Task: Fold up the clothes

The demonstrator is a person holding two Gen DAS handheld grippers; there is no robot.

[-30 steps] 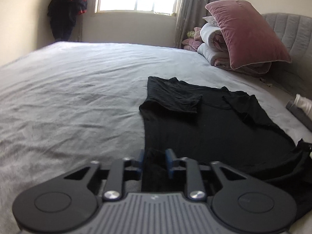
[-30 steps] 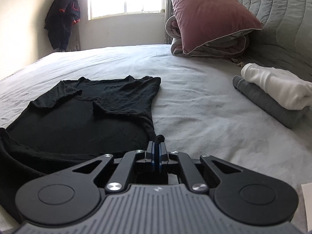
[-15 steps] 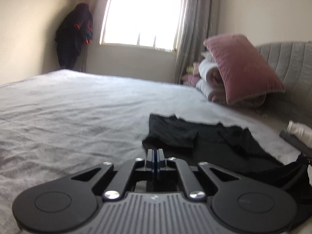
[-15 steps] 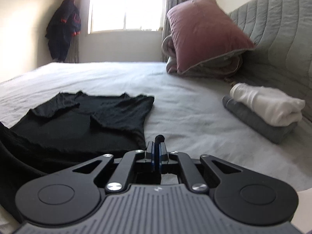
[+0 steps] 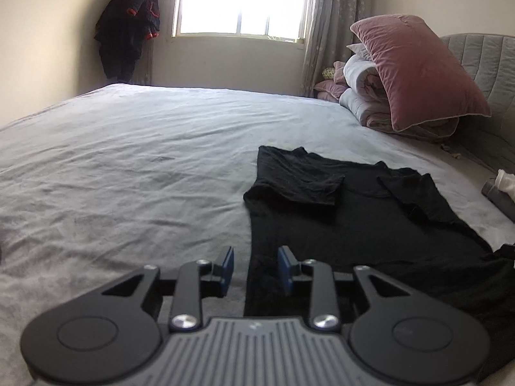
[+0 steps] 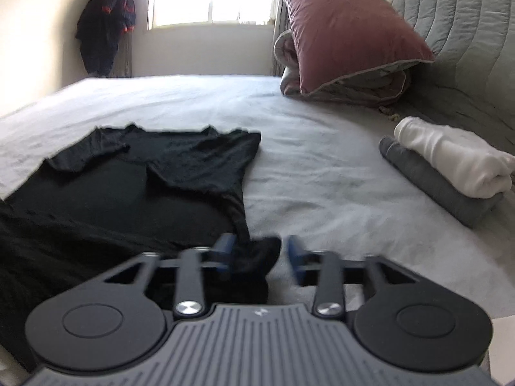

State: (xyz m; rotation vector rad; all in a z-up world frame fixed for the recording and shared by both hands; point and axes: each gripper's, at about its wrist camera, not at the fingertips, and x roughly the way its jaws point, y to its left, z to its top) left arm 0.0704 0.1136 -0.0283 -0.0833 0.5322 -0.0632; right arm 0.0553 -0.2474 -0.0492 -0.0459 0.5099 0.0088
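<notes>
Having parted, both grippers' fingers (image 5: 227, 262) released shirt (image 5: 354, 212).

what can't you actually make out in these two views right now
- Black shirt's near hem: hidden behind the left claw body in the left wrist view, and behind the right claw in the right wrist view.
- Folded white and grey clothes: cut off by the right edge in the left wrist view.
- Right claw fingers: motion-blurred.
- Outside the window: blown out by glare.
</notes>
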